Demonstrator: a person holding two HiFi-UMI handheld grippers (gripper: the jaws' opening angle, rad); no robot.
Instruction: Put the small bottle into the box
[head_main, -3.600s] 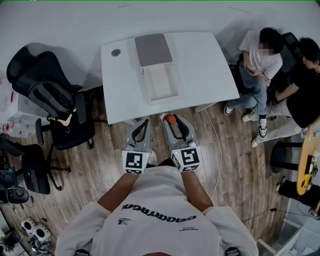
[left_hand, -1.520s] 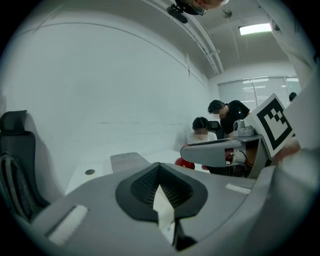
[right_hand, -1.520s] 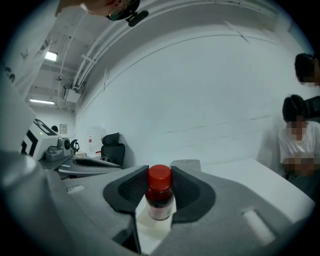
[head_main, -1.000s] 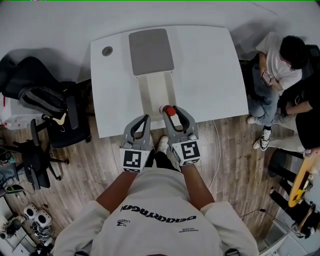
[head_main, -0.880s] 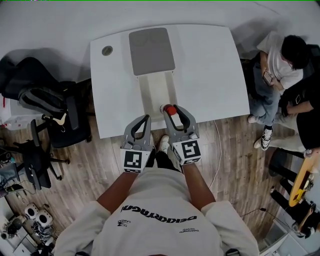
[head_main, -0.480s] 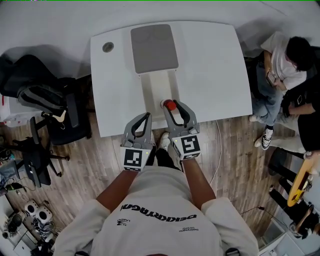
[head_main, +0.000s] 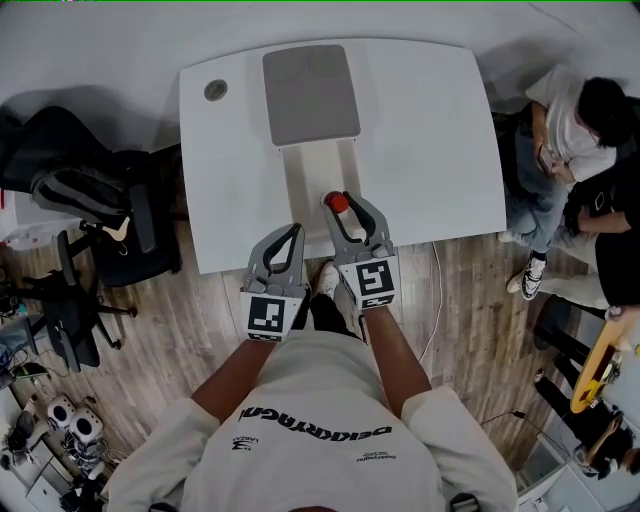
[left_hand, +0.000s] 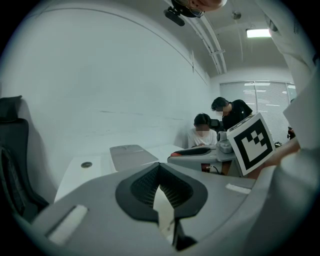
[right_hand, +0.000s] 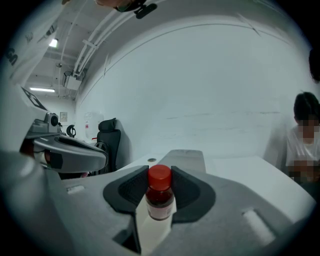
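- The person stands at the near edge of the white table (head_main: 430, 130) with both forearms stretched forward and a gripper in each hand. The grippers lie side by side, their marker cubes close to the body.
- The right gripper (head_main: 340, 200) reaches further ahead than the left, past the table's near edge, and points across the table almost level.
- Its jaws are clamped on the small bottle (right_hand: 160, 196), one pad on either side just below the red cap (head_main: 339, 203). The bottle stands upright between them, with dark red liquid and a pale label.
- The bottle sits over the near end of the box (head_main: 300, 175), a white open tray whose grey lid (head_main: 310, 95) is folded back on the far side. Whether the bottle is down inside the tray or just above it cannot be told.
- The left gripper (head_main: 292, 231) hangs back, its tip at the table's near edge and its body over the wooden floor (head_main: 200, 320). It points the same way as the right one.
- Its jaws are together at the tips, with nothing between the pads.
- The box lies straight ahead of both grippers, in line with the gap between them.
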